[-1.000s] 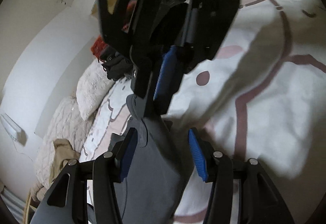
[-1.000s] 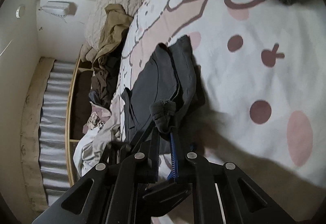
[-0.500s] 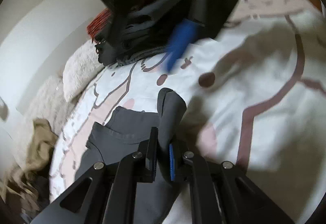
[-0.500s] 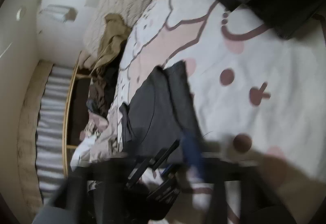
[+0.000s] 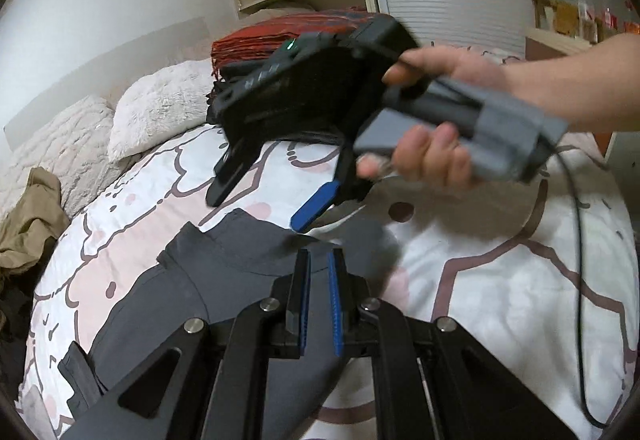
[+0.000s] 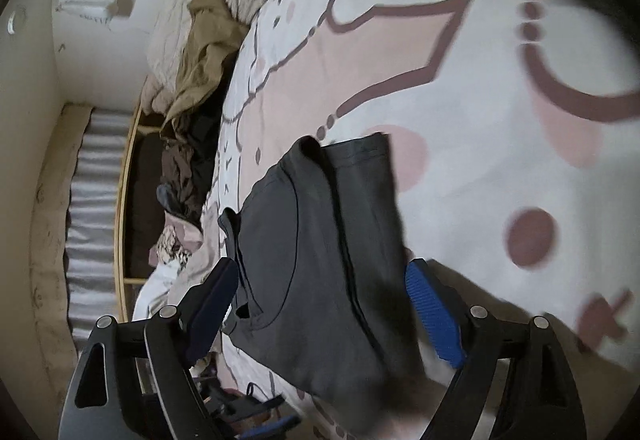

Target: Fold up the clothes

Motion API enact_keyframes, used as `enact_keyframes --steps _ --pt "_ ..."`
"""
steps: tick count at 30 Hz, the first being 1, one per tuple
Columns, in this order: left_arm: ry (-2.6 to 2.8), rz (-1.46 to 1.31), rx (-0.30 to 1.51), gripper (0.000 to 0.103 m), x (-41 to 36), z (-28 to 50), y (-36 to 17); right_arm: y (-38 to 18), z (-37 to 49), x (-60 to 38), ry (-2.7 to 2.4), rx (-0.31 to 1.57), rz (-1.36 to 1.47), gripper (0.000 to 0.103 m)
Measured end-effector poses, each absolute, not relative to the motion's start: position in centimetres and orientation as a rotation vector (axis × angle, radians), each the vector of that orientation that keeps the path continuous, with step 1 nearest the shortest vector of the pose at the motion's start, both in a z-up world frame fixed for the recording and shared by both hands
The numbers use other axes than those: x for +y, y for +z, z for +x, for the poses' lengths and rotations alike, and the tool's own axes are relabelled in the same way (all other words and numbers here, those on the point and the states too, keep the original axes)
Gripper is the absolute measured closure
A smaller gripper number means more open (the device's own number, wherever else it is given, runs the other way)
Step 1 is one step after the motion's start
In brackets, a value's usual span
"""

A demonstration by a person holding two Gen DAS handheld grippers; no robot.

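A dark grey garment (image 5: 180, 300) lies lengthwise on the white and pink patterned bed cover (image 5: 500, 280). My left gripper (image 5: 318, 280) sits low over the garment's near end. Its blue pads are almost together with grey cloth showing between them. A hand (image 5: 424, 155) holds my right gripper (image 5: 272, 195) above the garment's far end, fingers spread wide and empty. In the right wrist view the garment (image 6: 320, 240) runs between the open right gripper (image 6: 324, 312) fingers without touching them. It looks folded lengthwise.
An olive garment (image 5: 28, 224) and other loose clothes (image 6: 188, 167) are heaped along the bed's left side. Fluffy pillows (image 5: 160, 111) and a red folded stack (image 5: 280, 35) lie at the head. A black cable (image 5: 576, 280) trails over the cover at right.
My right gripper let go of the bunched grey cloth, opened wide and lifted away. My left gripper shut on the garment and tilted up, bringing the room into view.
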State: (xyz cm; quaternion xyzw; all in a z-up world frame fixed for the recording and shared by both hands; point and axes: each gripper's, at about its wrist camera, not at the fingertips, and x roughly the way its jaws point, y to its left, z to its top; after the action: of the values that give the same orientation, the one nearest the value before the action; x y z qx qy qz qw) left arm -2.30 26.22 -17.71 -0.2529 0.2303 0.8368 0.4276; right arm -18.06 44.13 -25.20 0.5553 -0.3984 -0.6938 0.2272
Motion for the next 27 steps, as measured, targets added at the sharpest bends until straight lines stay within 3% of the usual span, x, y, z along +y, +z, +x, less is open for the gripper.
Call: enact_keyframes --steps 4,11,14,16,17,23,25,27 --pt "2.090 -0.645 0.584 0.094 25.8 -2.9 -18.1 -25.4 -18.8 43.9 -1.918 -1.042 1.568 0.016" --pt "2.062 -0.535 0.763 0.094 26.4 -1.2 -19.8 -24.1 -14.6 45.4 -2.007 -0.879 1.664 0.016" --pt "2.050 -0.518 0.813 0.090 26.8 -0.9 -20.5 -24.5 -12.4 46.5 -1.976 -0.910 1.690 0.020" --pt "2.045 -0.510 0.824 0.067 26.9 -0.8 -20.8 -24.8 -11.1 47.0 -1.953 -0.933 1.698 0.035" --pt "2.045 -0.501 0.829 0.063 27.0 -0.7 -20.9 -24.9 -10.6 47.2 -1.943 -0.942 1.699 0.039" --pt "2.002 -0.464 0.893 0.062 28.1 0.1 -21.7 -26.6 -8.9 47.1 -1.860 -1.061 1.668 0.062" --pt "1.991 -0.465 0.930 0.062 28.7 0.4 -22.1 -27.1 -9.2 46.8 -1.832 -1.091 1.668 0.086" --pt "1.991 -0.473 0.966 0.062 29.2 0.5 -22.5 -27.1 -9.4 46.4 -1.812 -1.118 1.658 0.090"
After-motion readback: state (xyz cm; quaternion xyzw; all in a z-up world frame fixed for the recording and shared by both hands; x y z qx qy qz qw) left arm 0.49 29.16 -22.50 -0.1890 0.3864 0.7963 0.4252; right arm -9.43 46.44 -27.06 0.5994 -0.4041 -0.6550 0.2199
